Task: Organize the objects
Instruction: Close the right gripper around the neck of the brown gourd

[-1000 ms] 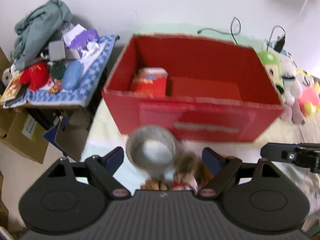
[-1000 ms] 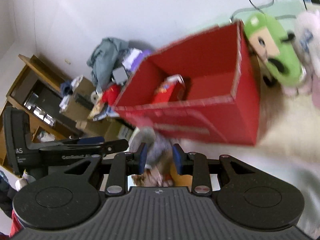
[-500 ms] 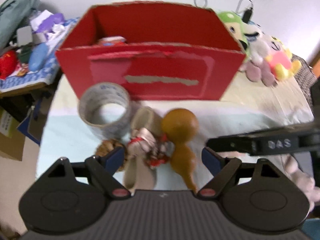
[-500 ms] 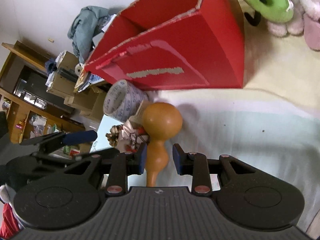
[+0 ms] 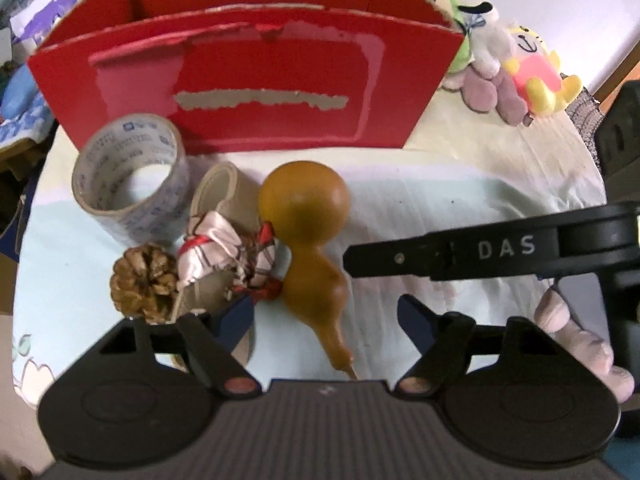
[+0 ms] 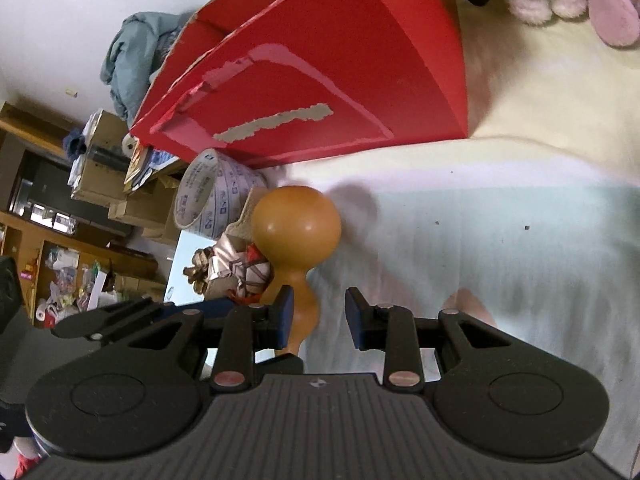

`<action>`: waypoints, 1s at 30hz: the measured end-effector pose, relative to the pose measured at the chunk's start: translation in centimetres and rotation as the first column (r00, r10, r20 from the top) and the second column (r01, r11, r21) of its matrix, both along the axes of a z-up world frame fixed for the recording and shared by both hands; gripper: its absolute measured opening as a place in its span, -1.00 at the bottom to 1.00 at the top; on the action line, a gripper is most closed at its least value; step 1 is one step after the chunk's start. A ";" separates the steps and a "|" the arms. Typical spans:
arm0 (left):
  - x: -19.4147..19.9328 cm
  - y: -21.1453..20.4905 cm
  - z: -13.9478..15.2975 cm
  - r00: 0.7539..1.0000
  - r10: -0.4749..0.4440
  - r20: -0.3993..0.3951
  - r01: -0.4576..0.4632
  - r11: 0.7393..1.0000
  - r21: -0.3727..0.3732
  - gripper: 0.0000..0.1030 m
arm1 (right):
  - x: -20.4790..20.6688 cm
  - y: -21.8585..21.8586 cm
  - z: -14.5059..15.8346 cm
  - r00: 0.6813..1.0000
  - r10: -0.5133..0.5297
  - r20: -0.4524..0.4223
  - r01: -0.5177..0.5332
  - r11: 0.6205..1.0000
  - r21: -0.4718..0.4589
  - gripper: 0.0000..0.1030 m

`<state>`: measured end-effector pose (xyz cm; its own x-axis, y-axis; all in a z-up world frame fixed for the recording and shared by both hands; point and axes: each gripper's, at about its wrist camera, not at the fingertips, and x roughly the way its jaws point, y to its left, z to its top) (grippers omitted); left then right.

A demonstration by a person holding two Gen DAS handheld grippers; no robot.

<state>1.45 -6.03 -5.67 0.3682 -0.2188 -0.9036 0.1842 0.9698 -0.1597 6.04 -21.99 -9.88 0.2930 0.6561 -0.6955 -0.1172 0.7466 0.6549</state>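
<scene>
Picking next item for the open red cardboard box (image 5: 248, 92), upper frame.
My left gripper (image 5: 326, 322) closing, not yet gripping, around the brown gourd (image 5: 308, 232); right gripper (image 6: 318, 316) half open, empty.

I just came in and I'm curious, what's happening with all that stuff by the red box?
A person holds tongs in each hand over a little pile in front of the red box. The left tongs are closing around the brown gourd, not gripping it. The right tongs sit open by the gourd's narrow neck, holding nothing. A tape roll, pine cone and cloth bundle lie beside it, not yet packed.
</scene>
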 end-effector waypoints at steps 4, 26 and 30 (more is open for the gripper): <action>0.8 0.4 -0.5 1.000 0.012 -0.021 -0.012 1.000 -0.017 0.55 | 0.3 -0.2 0.2 1.000 -0.019 0.007 0.019 1.000 0.017 -0.38; 2.7 0.2 -2.2 0.998 -0.013 -0.064 0.008 0.997 -0.075 0.61 | 2.3 1.6 -1.4 0.999 0.019 -0.034 -0.017 0.998 0.064 -0.24; 2.9 0.3 -2.3 0.998 -0.015 -0.067 0.009 0.997 -0.081 0.62 | 2.3 1.4 -1.4 0.999 0.027 -0.035 -0.023 0.996 0.086 -0.38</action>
<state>4.38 -5.72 -7.97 0.3042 -0.2961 -0.9054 0.1821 0.9510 -0.2498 8.35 -20.62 -11.27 0.2519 0.7203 -0.6463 -0.1106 0.6849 0.7202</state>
